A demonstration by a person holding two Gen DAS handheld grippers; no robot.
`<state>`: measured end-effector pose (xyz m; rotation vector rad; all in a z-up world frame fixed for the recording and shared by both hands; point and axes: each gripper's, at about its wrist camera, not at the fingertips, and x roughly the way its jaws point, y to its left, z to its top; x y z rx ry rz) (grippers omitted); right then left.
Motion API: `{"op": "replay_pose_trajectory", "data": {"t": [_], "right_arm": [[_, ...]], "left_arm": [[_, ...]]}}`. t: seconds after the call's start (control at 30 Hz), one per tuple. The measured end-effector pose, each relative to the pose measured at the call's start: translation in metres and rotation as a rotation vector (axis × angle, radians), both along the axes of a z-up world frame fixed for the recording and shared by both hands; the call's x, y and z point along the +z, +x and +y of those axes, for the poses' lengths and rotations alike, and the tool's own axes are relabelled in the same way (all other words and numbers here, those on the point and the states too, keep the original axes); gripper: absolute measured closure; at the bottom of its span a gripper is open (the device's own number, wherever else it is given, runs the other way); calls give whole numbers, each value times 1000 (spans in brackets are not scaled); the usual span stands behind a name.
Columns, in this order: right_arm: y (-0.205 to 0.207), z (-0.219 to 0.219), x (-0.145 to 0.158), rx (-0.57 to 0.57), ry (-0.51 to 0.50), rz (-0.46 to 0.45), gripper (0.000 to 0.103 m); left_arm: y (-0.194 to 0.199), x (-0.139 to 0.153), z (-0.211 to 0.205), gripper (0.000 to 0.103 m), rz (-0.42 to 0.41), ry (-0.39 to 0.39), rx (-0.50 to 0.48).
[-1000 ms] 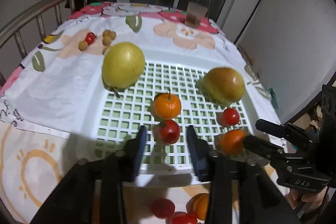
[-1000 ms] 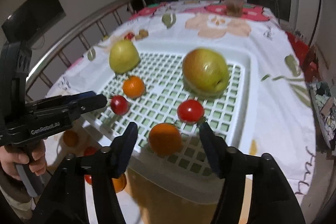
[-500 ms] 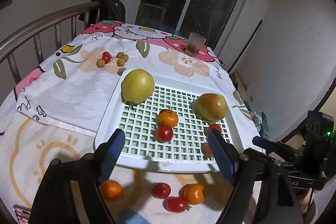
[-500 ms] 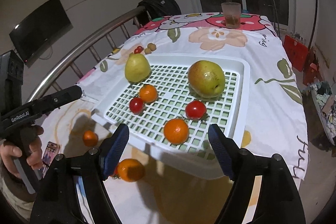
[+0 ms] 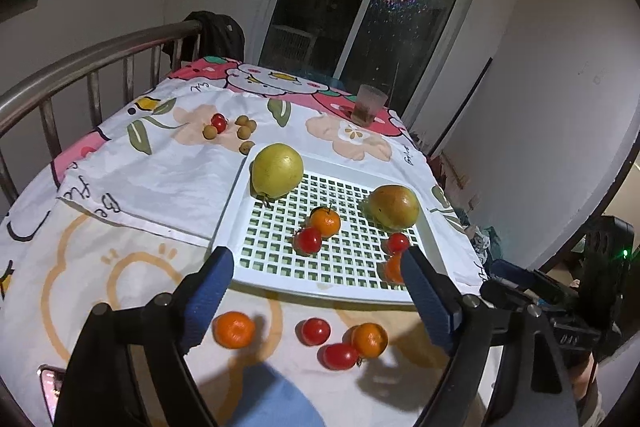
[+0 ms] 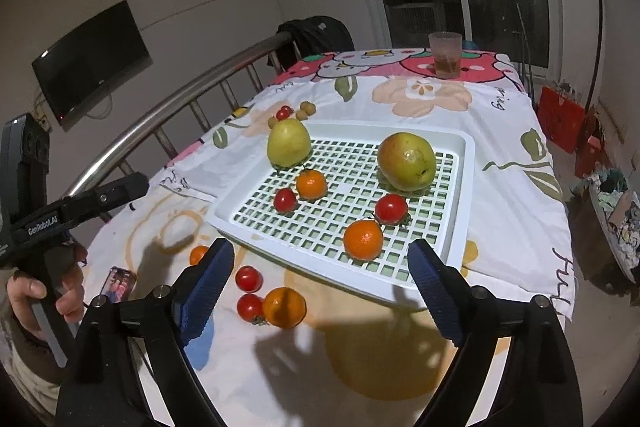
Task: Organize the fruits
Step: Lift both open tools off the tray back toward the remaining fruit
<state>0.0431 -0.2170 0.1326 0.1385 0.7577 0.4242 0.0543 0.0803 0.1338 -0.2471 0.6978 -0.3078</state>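
the white slotted tray [image 6: 460, 187] runs lengthwise away from both cameras; the left gripper [image 5: 316, 303] and right gripper [image 6: 320, 287] are spreading wider, nothing between them.

Bare cloth along the flowered table's [image 6: 508, 211] right edge, clear for passing. Near edge blocked by loose round orange mandarins [image 5: 234, 329] and red cherry tomatoes [image 5: 316, 331]; left edge fenced by a steel rail [image 6: 180, 99]; clear plastic cup [image 6: 445, 55] at the far edge.

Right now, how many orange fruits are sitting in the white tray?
2. One orange sits mid-tray beside a tomato; the other orange lies near the white tray's front edge. None seem hidden.
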Motion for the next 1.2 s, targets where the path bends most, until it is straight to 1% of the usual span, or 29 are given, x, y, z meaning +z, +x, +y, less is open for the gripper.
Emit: {"op": "replay_pose_trajectory", "data": {"t": [0.1,0.23,0.33,0.4,0.5,0.7,0.93,1.03,1.2], "right_arm": [[-2,-2,5,-6,-4,-12,13],[7,-6,10,-41,-24,-22,13],[14,-13,13,-56,32,9,13],[13,-15,14,-60,56,10,13],[10,-12,12,-59,50,9,11],[3,-3,-2,-36,13,54,12],[-7,6,-5,-15,14,52,11],[-10,14,-9,10,4,57,12],[-14,26,-18,46,-11,73,12]], "left_arm": [[-12,3,7,15,-24,12,8],[-26,6,16,14,-54,20,23],[-30,5,19,13,-60,19,21],[-31,3,18,12,-62,25,20],[-29,-5,18,12,-46,34,14],[-27,-22,19,12,4,54,7],[-29,-25,18,12,10,132,-15],[-27,-30,18,12,33,157,-40],[-22,-41,15,12,74,223,-79]]}}
